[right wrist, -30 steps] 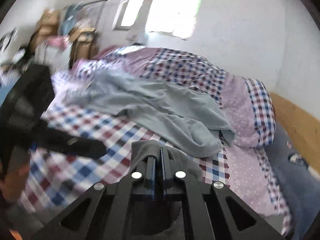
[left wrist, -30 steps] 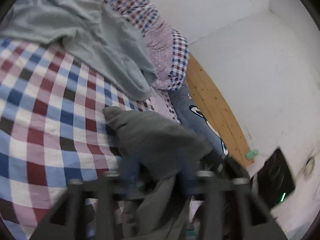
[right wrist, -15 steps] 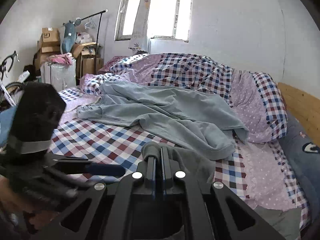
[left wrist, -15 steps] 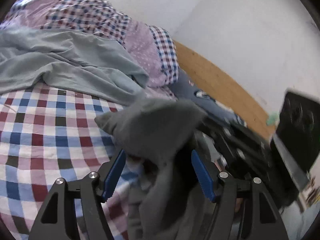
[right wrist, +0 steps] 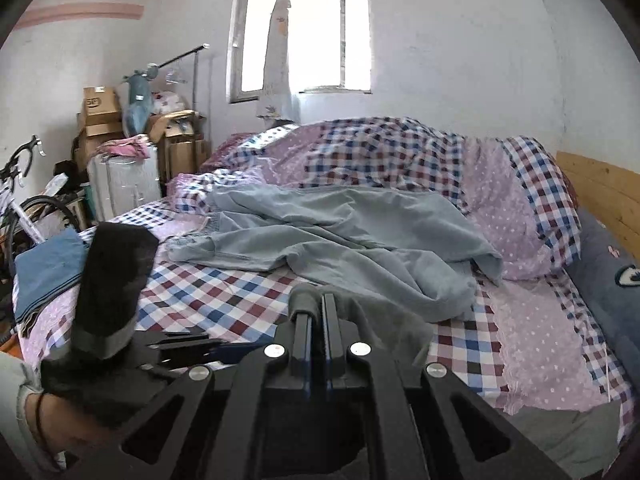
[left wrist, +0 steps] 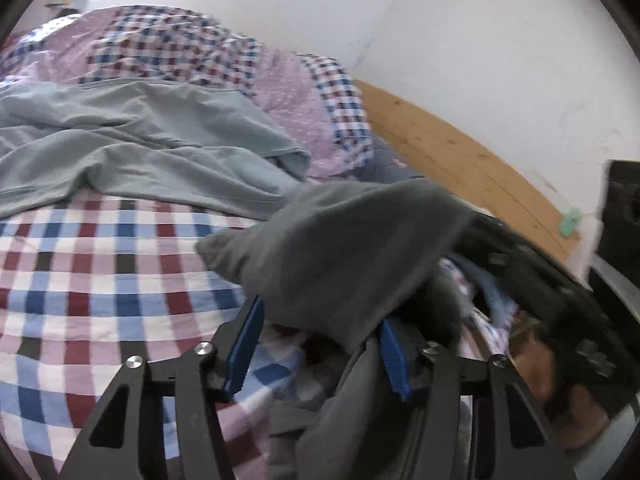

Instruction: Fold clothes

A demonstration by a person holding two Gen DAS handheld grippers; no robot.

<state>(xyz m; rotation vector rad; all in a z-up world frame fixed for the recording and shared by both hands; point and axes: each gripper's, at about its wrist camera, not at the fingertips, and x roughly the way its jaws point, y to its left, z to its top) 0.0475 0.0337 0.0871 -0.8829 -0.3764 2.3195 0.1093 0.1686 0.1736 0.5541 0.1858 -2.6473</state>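
Up close in the left wrist view, the left gripper [left wrist: 320, 344] shows two blue pads [left wrist: 244, 340] standing apart, and they have just been closing in. A dark grey garment [left wrist: 340, 256] hangs between them and drapes over the right-hand pad, while the left-hand pad stands clear of it. Beyond lies a checked bedsheet [left wrist: 100, 280] with a pale blue garment [left wrist: 140, 156] spread across it, and a wooden headboard [left wrist: 460, 160] runs along the white wall.

Over in the right wrist view, the right gripper [right wrist: 316, 304] has its fingers pressed together on a fold of the dark grey garment [right wrist: 372, 316], lifted above the bedsheet [right wrist: 208, 296]. The pale blue garment [right wrist: 340, 236] lies just behind. At the left edge sits the left gripper [right wrist: 188, 344], held by a hand [right wrist: 60, 428].
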